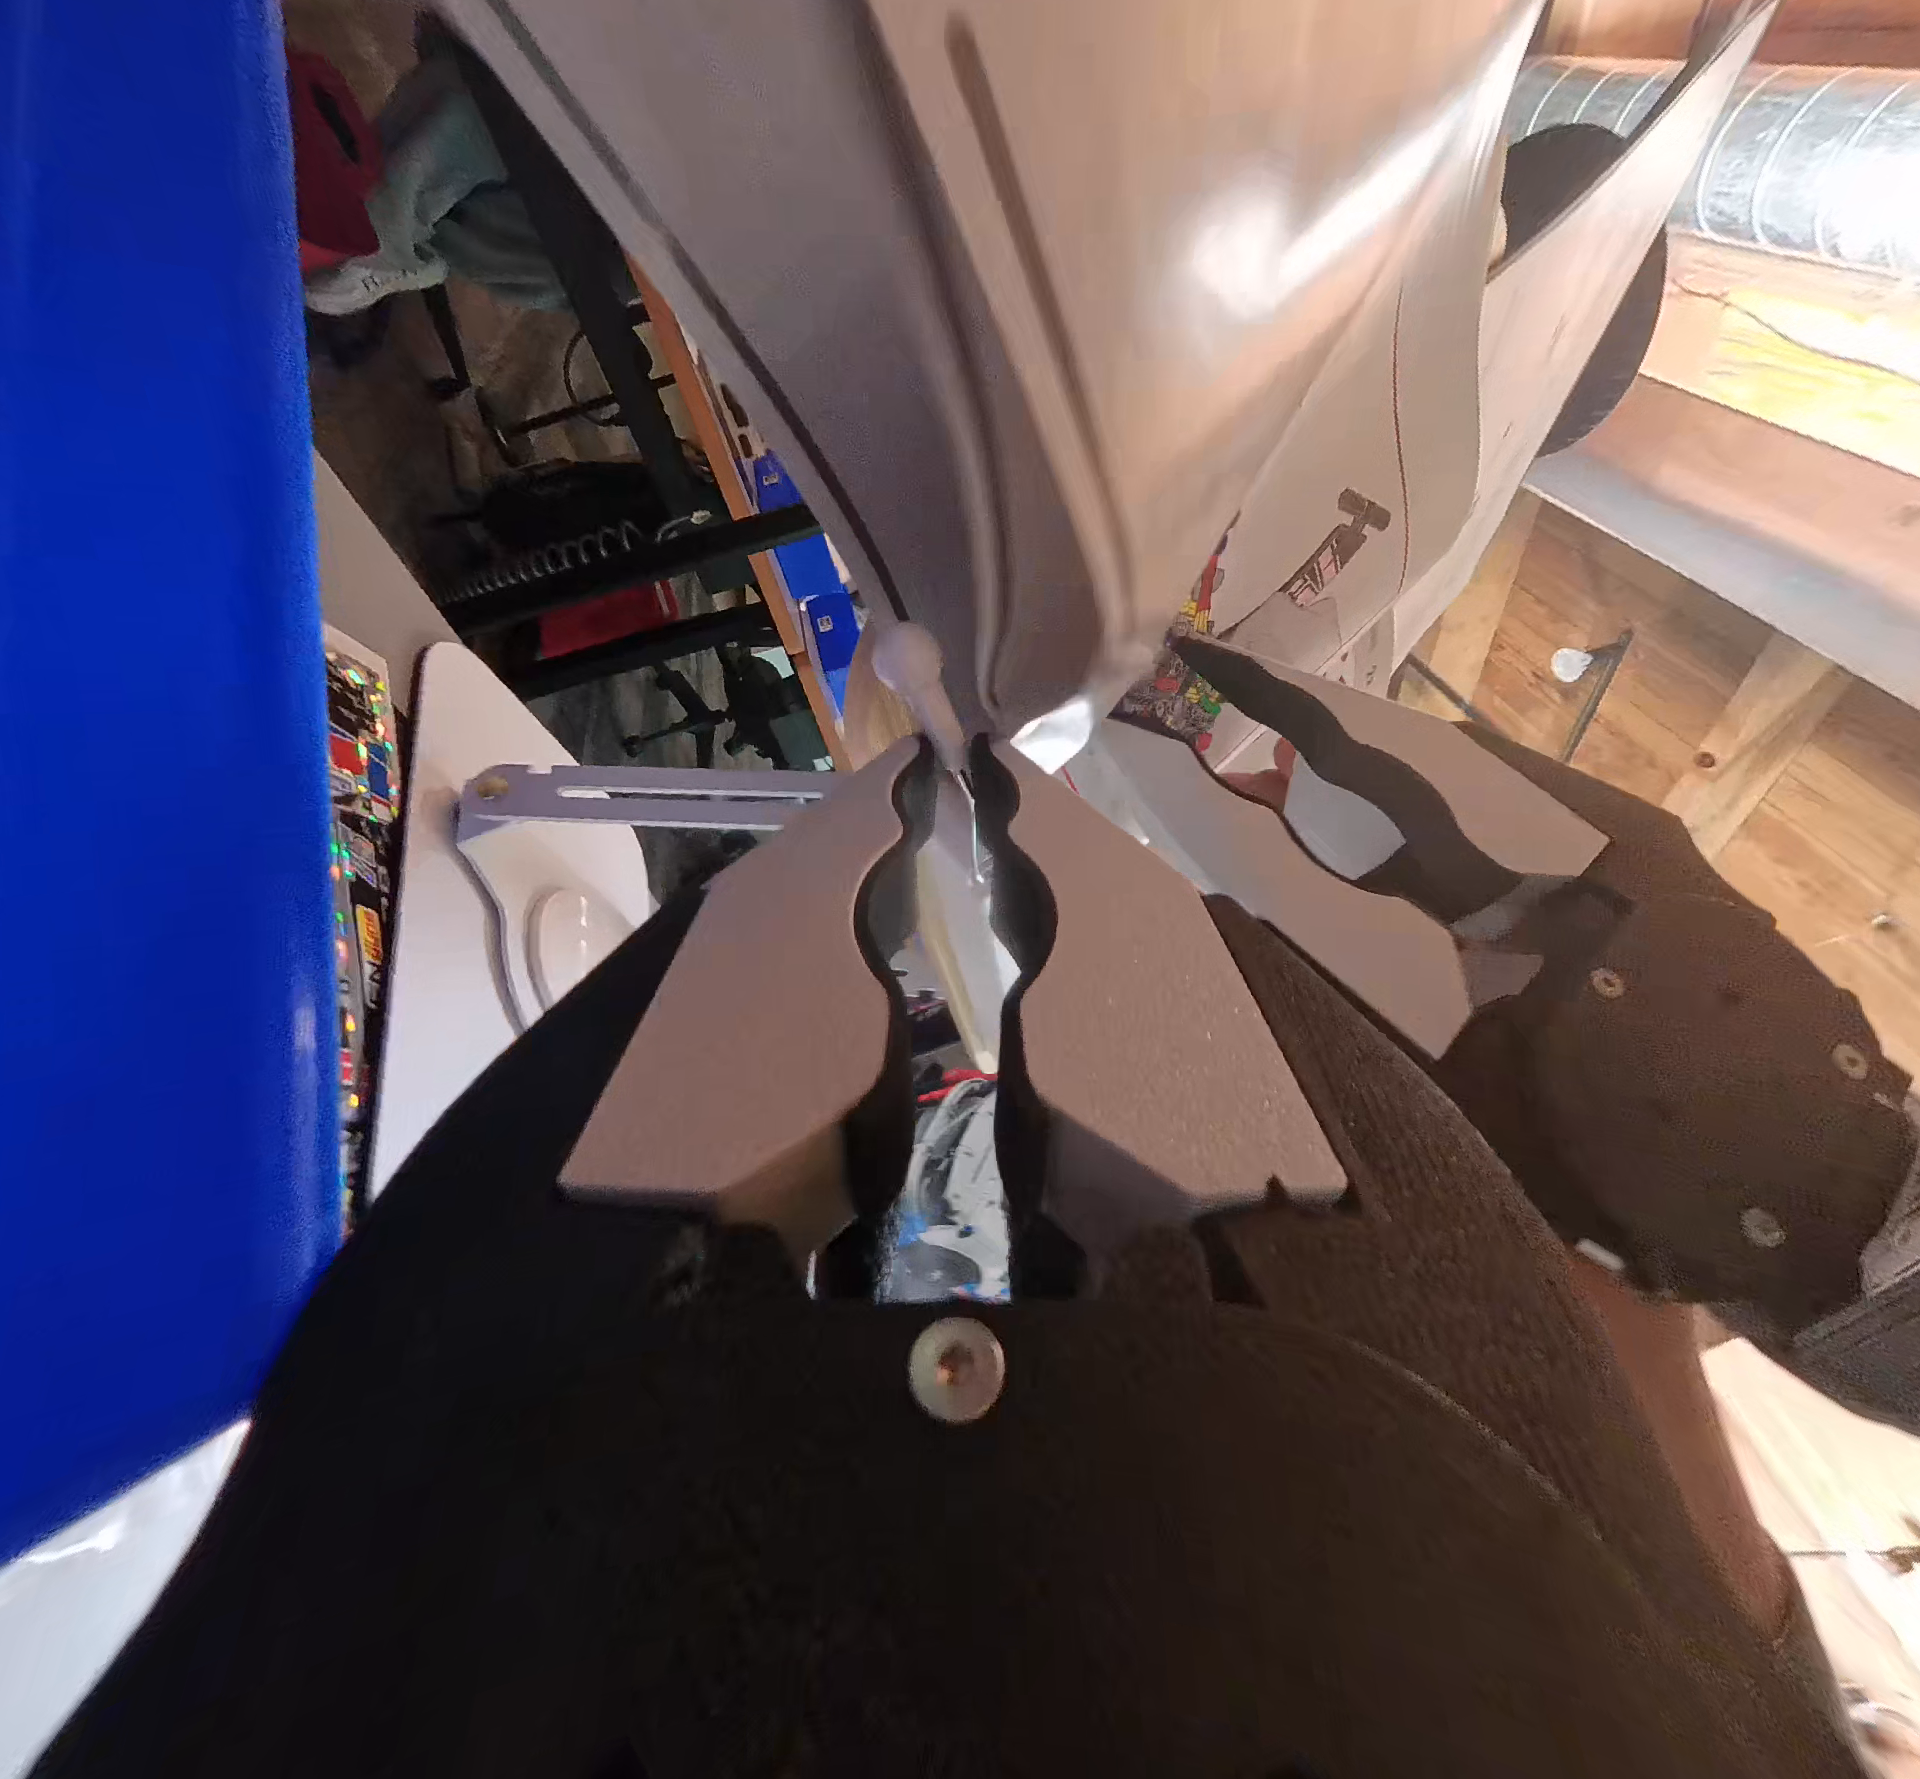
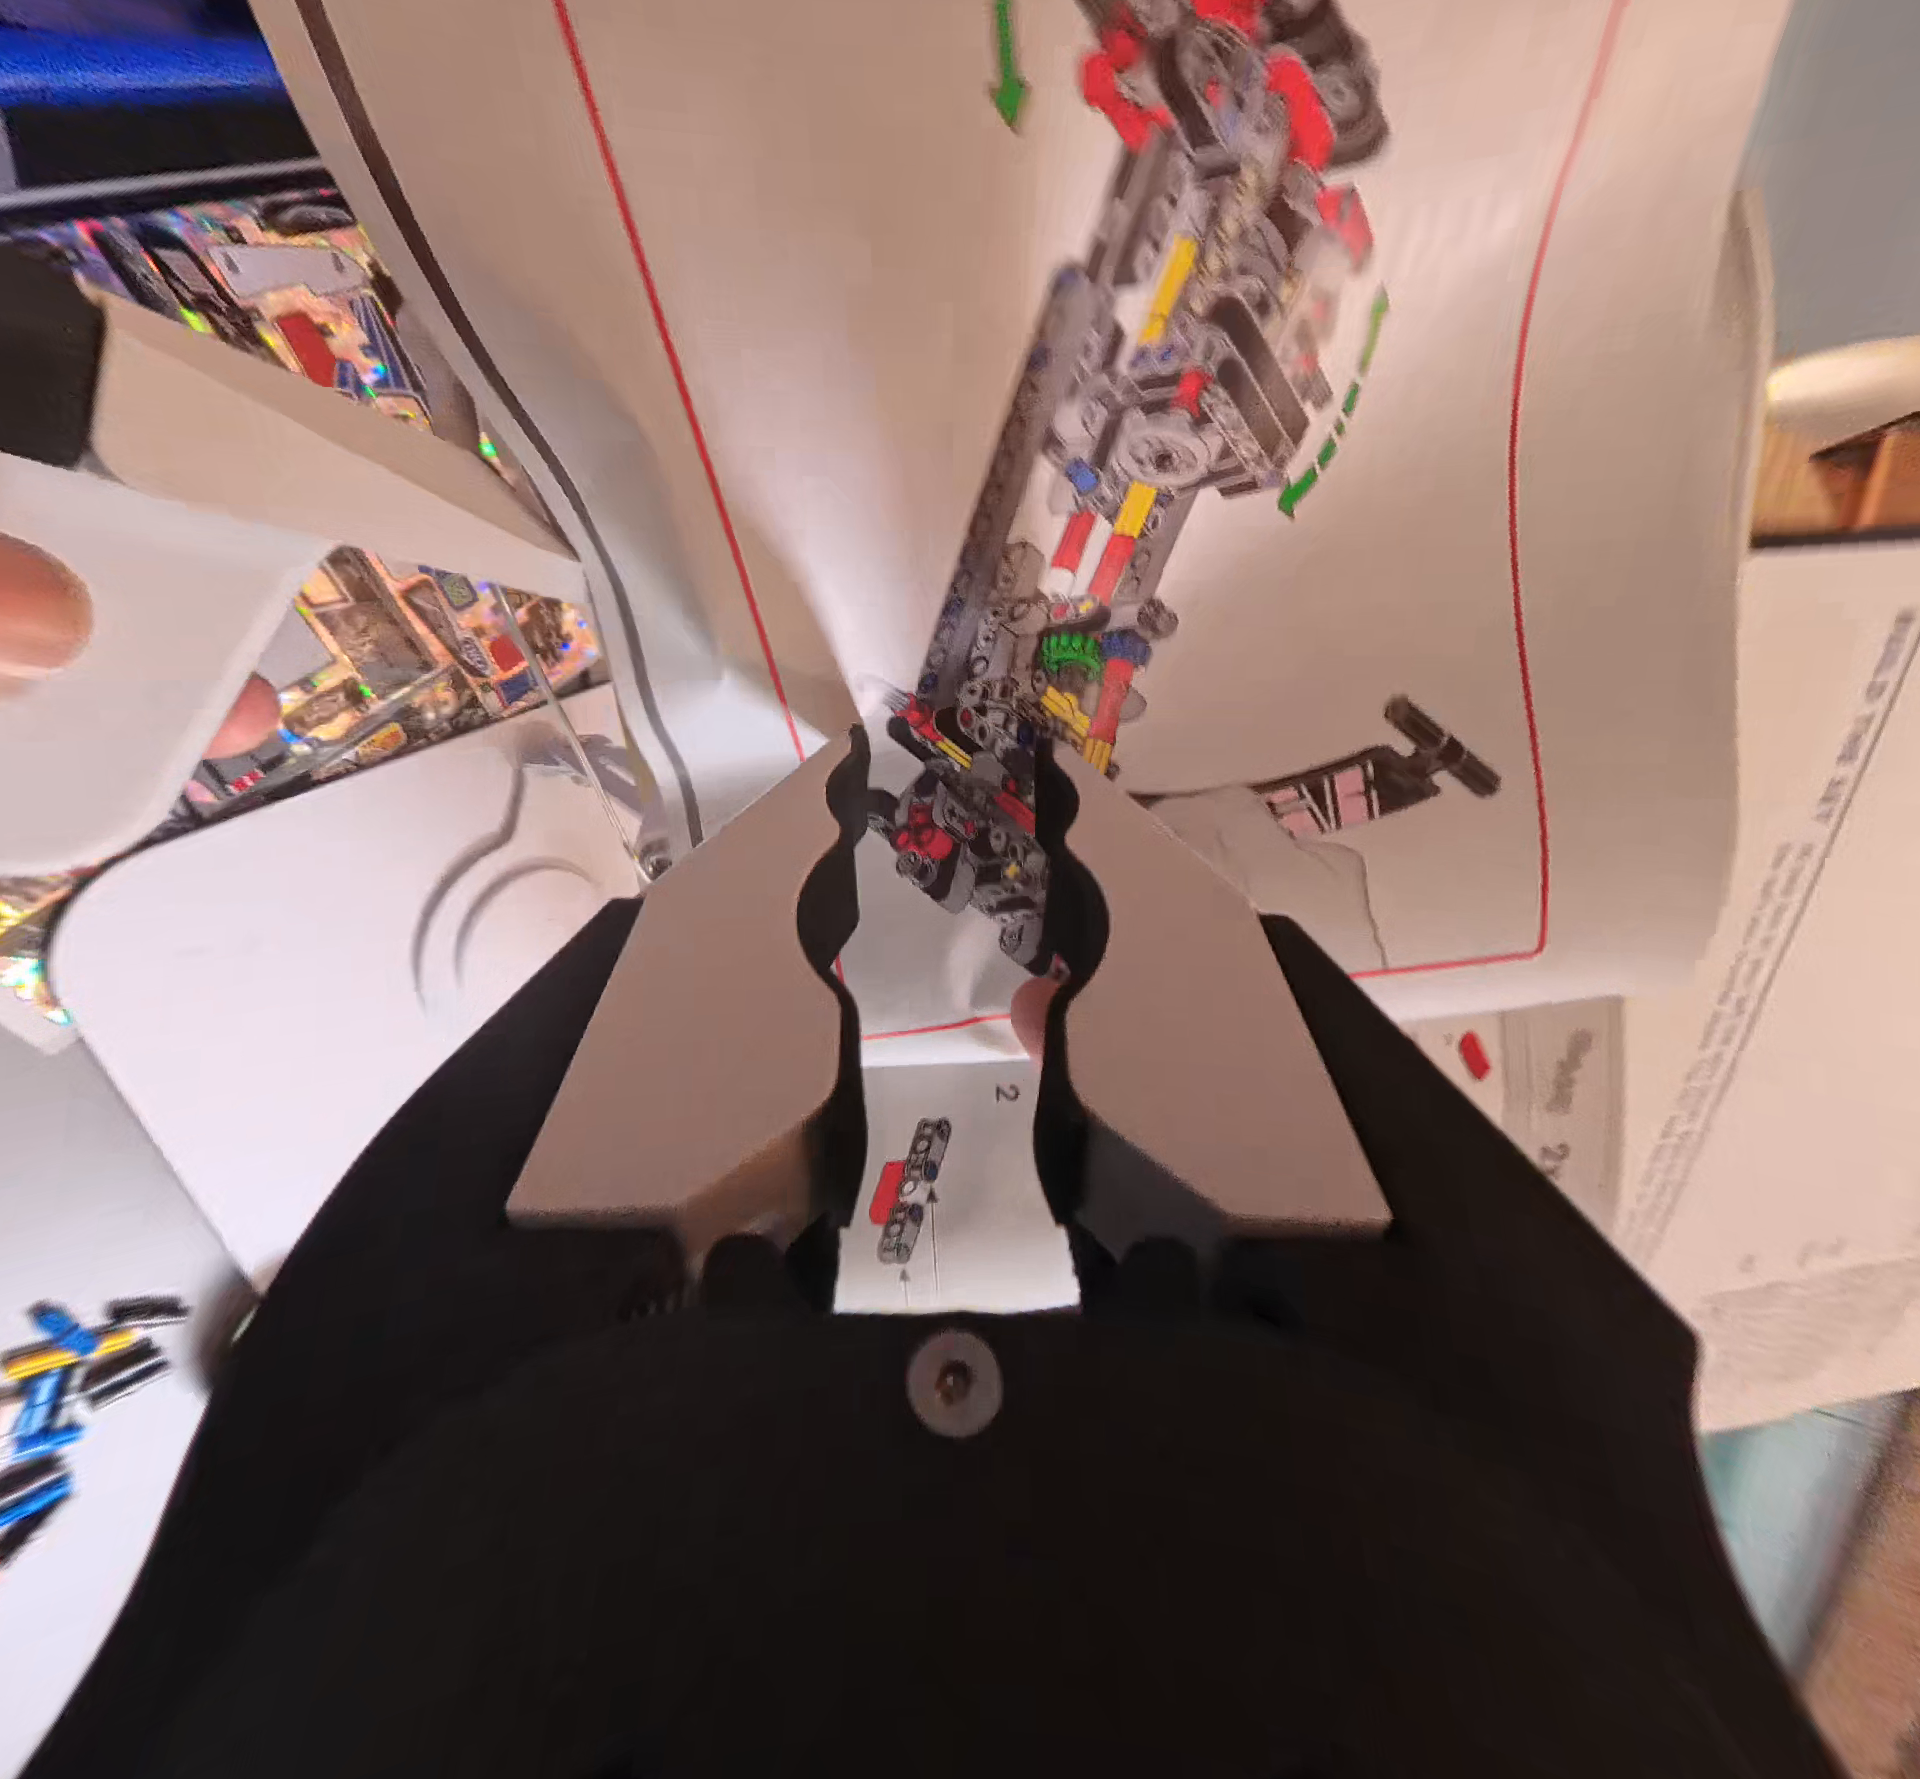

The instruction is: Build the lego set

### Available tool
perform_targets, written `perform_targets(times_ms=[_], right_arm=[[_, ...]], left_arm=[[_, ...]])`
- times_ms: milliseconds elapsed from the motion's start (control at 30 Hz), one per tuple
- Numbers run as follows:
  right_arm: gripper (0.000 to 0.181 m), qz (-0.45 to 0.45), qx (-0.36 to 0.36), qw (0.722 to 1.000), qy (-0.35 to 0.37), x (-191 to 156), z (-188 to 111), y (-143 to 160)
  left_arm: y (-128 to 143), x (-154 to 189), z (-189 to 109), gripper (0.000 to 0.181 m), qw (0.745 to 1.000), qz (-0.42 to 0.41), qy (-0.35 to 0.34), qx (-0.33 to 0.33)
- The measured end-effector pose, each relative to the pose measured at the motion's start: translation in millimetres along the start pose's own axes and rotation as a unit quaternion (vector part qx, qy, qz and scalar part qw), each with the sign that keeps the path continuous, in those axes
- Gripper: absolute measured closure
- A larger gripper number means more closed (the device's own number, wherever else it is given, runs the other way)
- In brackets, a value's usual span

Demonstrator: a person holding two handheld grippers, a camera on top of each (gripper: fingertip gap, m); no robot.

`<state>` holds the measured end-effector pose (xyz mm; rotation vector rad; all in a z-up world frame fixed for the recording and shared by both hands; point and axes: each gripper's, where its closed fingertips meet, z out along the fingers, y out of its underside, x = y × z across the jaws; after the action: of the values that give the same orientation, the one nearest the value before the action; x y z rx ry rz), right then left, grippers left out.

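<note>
The instruction booklet (image 1: 1039, 223) hangs open in the air, its pages bent and blurred. My left gripper (image 1: 961, 753) is shut on the bunched edge of the booklet, along with a small white pin-like part (image 1: 914, 664). In the right wrist view a page with a red-framed picture of the model (image 2: 1195, 358) fills the space ahead. My right gripper (image 2: 948, 742) stands slightly open with its tips against that page, whose face shows in the gap. The right gripper also shows in the left wrist view (image 1: 1226, 690), touching the page's lower corner.
A white moulded panel (image 2: 260, 950) and a shiny sticker sheet (image 2: 416, 649) lie on the white table. Blue and black bricks (image 2: 52, 1397) sit at lower left. Bare fingertips (image 2: 31, 607) show beside the pages. A blue surface (image 1: 135, 586) fills the left.
</note>
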<state>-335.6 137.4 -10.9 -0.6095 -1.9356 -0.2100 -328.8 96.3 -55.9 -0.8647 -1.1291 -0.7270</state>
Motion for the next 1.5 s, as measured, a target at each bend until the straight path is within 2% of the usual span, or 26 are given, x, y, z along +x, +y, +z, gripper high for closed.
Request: perform_targets(times_ms=[33, 133, 333, 467, 600, 733, 800, 867, 1000, 1100, 1167, 1333, 1500], right_arm=[[0.152, -0.017, -0.004, 1.0, 0.008, -1, 1, -4], [0.153, -0.059, -0.003, 0.998, 0.027, -8, 3, -16], [0.153, -0.022, -0.018, 0.999, 0.03, -10, 10, -16], [0.153, -0.017, -0.005, 1.0, 0.02, -12, 9, -16], [0.158, 0.007, 0.022, 1.0, 0.006, -10, 8, -15], [0.162, -0.004, 0.04, 0.999, 0.011, -8, 6, -15], [0.151, 0.006, 0.051, 0.999, 0.007, -6, -3, -12], [0.151, 0.032, 0.079, 0.996, 0.023, 6, -17, -5], [0.152, 0.101, 0.097, 0.989, 0.055, 26, -30, 34], [0.149, 0.11, 0.115, 0.985, 0.061, 19, -23, 47], [0.15, 0.105, 0.132, 0.983, 0.074, 17, -21, 44], [0.15, 0.119, 0.144, 0.98, 0.071, 17, -18, 42], [0.15, 0.107, 0.137, 0.982, 0.076, 18, -18, 45]], left_arm=[[0, 1, 0, 0.177, 1.0, -0.013, 0.002, 0.0], [1, 2, -2, 0.178, 0.999, -0.04, 0.007, -0.002], [5, -5, -5, 0.177, 0.998, -0.055, 0.013, -0.008], [2, 17, -1, 0.179, 0.998, 0.057, 0.014, -0.014], [-2, 29, 15, 0.179, 0.976, 0.209, 0.001, -0.056], [-4, 27, 25, 0.177, 0.96, 0.266, -0.005, -0.089], [-5, 21, 28, 0.175, 0.956, 0.276, -0.007, -0.105], [-4, 22, 30, 0.175, 0.945, 0.303, 0.001, -0.12], [-2, 27, 32, 0.173, 0.922, 0.36, 0.001, -0.146], [2, 35, 35, 0.175, 0.913, 0.379, -0.001, -0.151], [8, 43, 37, 0.177, 0.898, 0.411, 0.003, -0.155], [30, 55, 46, 0.181, 0.827, 0.53, 0.013, -0.184], [51, 57, 57, 0.181, 0.766, 0.606, 0.028, -0.211]])
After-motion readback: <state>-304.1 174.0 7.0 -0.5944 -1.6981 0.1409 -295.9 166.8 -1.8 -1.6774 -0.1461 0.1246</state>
